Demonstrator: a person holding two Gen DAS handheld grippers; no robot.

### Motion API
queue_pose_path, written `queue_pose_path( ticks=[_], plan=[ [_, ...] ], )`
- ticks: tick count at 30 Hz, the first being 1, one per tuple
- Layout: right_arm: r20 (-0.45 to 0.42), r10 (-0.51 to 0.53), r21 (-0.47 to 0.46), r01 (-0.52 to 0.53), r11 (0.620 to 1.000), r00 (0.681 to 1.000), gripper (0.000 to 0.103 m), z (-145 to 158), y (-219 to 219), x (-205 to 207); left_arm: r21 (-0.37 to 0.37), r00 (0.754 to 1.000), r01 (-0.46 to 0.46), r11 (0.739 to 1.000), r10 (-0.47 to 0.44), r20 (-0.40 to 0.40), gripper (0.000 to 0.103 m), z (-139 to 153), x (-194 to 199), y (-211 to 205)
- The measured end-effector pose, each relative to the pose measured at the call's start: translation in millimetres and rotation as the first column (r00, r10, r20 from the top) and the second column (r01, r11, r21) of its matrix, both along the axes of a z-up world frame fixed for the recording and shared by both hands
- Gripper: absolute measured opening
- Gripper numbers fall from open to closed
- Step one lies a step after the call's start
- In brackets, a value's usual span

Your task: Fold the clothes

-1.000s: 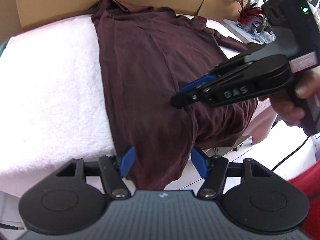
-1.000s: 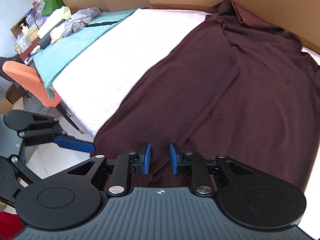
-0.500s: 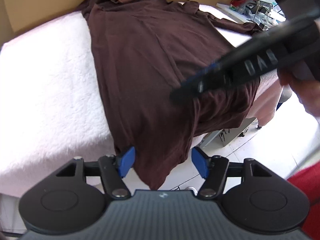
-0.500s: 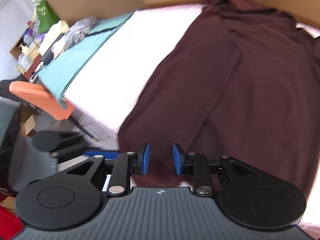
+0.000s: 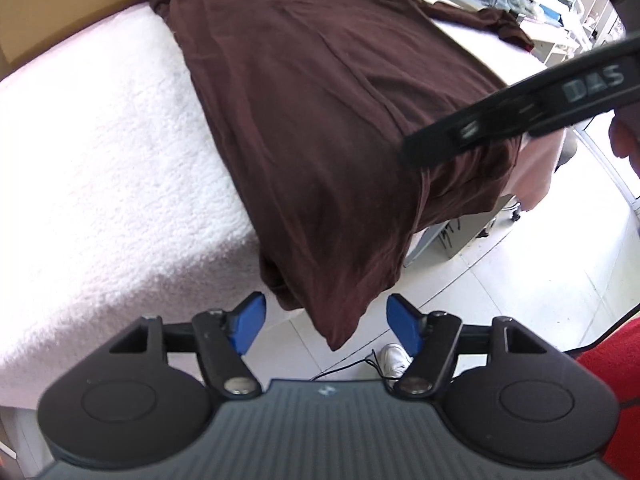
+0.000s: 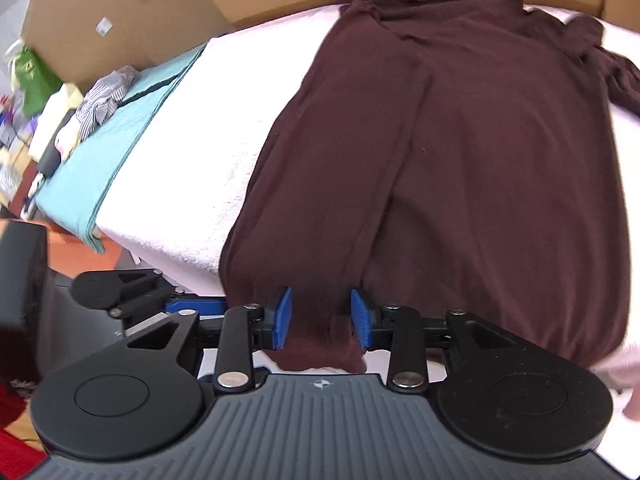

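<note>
On the white fluffy-covered bench [image 5: 104, 168] | dark maroon long-sleeved shirt [image 5: 320, 120] spread, hem hanging off | left tool [image 5: 325, 322] wide open near hem | right tool [image 6: 320, 318] open around hem, only its own view shows that

A long table [image 6: 192, 200] carries everything, covered by a fluffy white towel [image 5: 100, 152]; a dark maroon garment [image 6: 460, 152] lies spread on the towel, its lower end hanging over the near edge; a teal cloth [image 6: 116, 136] covers the far-left stretch; a striped bundle [image 6: 102, 102] rests on that cloth.

Matt maroon cloth shirt [image 5: 320, 128] lies on a fuzzy white towel [image 5: 100, 168]; cardboard wall [image 6: 168, 4] behind
</note>
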State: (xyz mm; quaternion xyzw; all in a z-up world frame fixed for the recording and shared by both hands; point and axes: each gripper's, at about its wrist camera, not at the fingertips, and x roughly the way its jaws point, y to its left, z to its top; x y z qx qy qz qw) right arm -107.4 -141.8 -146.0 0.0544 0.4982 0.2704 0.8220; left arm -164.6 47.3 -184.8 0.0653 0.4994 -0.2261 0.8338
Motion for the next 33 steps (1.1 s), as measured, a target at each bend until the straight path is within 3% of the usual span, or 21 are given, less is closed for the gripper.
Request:
queue_pose_path(
  ticks=[2,8,12,17,20,23,30,33],
  plan=[
    [0.057,-0.053,-0.012,0.054,0.998,0.997,0.034,12.4,-21.3,-10.6,-0.009,1.0,0.012,1.0,-0.012,0.011,0.069,9.6,-9.2,8.2],
    [0.063,-0.285,-0.165,0.292,0.942,0.956,0.034,13.4,-102.0,-38.3,-0.021,0.997,0.043,0.999,-0.042,0.067,0.069,31.3,-21.5,17.3],
    [0.061,-0.373,-0.175,0.378,0.909,0.926,0.034,9.7,-119.4,-47.2,-0.054,0.992,0.074,0.996,-0.068,0.102,0.069,39.0,-10.5,4.2],
    [0.084,-0.388,-0.198,0.397,0.896,0.918,0.035,3.7,-105.5,-40.3,-0.044,0.984,0.126,0.991,-0.12,0.129,0.07,38.5,0.9,-14.1],
    [0.087,-0.389,-0.185,0.399,0.898,0.917,0.036,5.1,-100.8,-39.4,-0.037,0.978,0.157,0.987,-0.15,0.145,0.078,38.1,7.8,-25.0],
    [0.092,-0.383,-0.178,0.394,0.902,0.919,0.038,9.8,-98.4,-41.3,-0.03,0.97,0.188,0.982,-0.181,0.161,0.074,37.8,14.6,-35.8],
    [0.165,-0.389,-0.16,0.414,0.896,0.906,0.036,32.0,-104.4,-33.6,-0.104,0.982,0.087,0.991,-0.068,0.174,0.075,63.1,7.5,-14.7],
    [0.198,-0.37,-0.164,0.403,0.9,0.908,0.036,40.2,-106.6,-20.1,-0.09,0.982,0.045,0.995,-0.028,0.185,0.076,69.1,10.5,-10.4]
  ],
)
